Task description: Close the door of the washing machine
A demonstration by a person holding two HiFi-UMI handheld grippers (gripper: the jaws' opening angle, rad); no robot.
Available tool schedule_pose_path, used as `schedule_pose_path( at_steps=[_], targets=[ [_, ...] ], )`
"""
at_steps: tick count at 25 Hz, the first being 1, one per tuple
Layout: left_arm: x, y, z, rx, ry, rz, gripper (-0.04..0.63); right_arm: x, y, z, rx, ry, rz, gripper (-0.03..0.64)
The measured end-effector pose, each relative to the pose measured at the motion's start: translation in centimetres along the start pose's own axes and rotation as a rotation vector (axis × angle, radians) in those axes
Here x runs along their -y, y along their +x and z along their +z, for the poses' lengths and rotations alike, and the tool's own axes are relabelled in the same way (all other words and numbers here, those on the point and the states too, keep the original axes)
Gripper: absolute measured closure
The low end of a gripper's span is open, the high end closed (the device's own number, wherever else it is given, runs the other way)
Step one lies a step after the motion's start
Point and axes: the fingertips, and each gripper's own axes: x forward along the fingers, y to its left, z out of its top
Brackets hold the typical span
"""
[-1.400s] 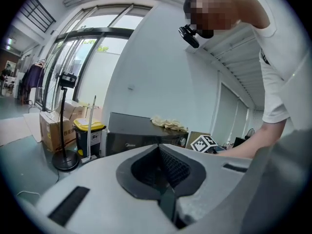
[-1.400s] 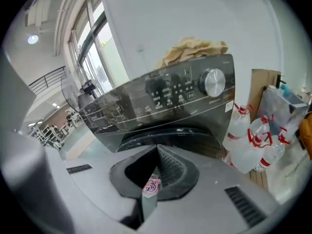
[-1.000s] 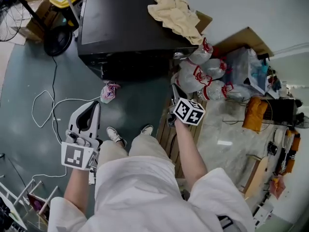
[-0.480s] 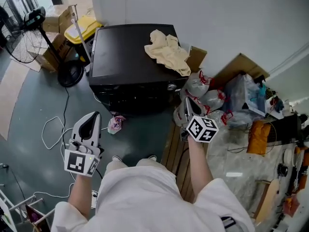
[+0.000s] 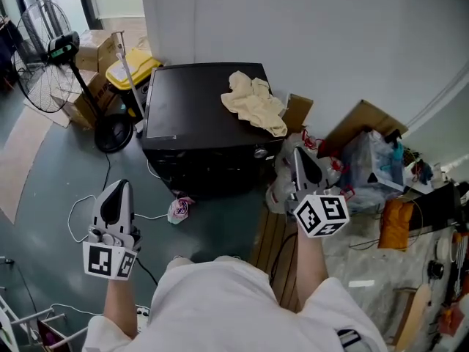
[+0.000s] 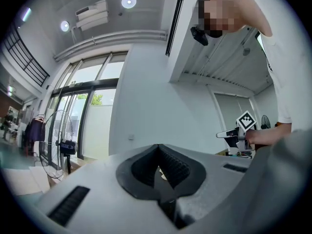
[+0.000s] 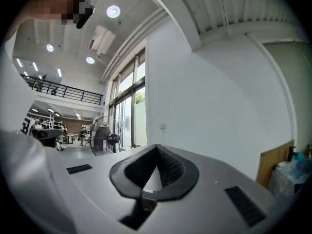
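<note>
At the upper middle of the head view sits the black washing machine (image 5: 194, 116), a cream cloth (image 5: 253, 105) heaped on its top (its front door can't be read from this steep angle). Lower down, the left claw (image 5: 116, 193) and right claw (image 5: 299, 156) both hang pinched together on nothing, well apart from it. The risk, I'd say, is a foot snagging the white cable (image 5: 73, 210) on the floor when stepping in.

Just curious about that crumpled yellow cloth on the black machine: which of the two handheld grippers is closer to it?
Right. In the head view the right gripper sits just lower right of the cloth; the left gripper is much farther away, toward its lower left.
</note>
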Motion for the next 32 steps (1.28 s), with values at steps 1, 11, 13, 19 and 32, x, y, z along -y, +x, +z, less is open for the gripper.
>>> schedule_pose_path(
  at_steps=[1,11,13,19,32],
  targets=[
    [-0.5,-0.3,0.3,0.007,0.000,0.012,0.591,-0.1,-0.5,0.8,0.015,-0.018,-0.005,0.620],
    [-5.7,-3.9,2.8,0.077,-0.043,0.138,0.591,-3.3,-3.0,5.0,0.075,-0.185,-0.033,0.620],
    [-6.6,-5.0,2.8,0.069,-0.036,0.168,0.591,-4.1,-3.1,5.2,0.084,-0.178,-0.033,0.620],
    [-8.4,-7.6,2.1,0.039,-0.032,0.236,0.591,-6.4,-2.2,5.3,0.088,-0.210,-0.032,0.620],
    [-10.7,-8.1,1.0,0.016,-0.061,0.212,0.591,-12.0,1.3,5.5,0.082,-0.238,0.027,0.620]
  ],
)
